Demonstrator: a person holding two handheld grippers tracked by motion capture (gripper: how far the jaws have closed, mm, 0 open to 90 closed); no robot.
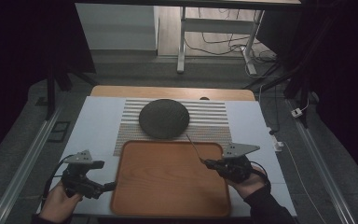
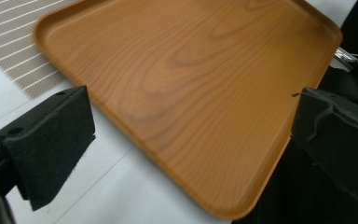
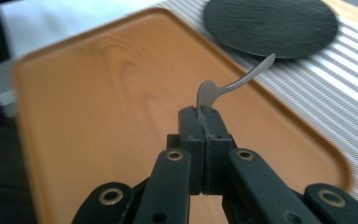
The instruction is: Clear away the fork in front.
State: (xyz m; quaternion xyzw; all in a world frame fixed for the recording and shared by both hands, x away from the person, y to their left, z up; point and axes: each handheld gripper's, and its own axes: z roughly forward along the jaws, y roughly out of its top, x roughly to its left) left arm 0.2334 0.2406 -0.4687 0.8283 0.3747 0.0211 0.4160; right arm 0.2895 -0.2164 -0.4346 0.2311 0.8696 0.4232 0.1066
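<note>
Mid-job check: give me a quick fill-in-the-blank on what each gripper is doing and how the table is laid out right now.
1. The right gripper is shut on a thin metal ____.
2. The left gripper has its fingers ____.
3. The wooden tray holds ____.
4. The dark round plate lies on the ____ mat.

Missing words: utensil; open; nothing; striped

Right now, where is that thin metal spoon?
The spoon is pinched in the right tool, held above the right side of the wooden tray, its handle pointing toward the dark round plate.
</note>
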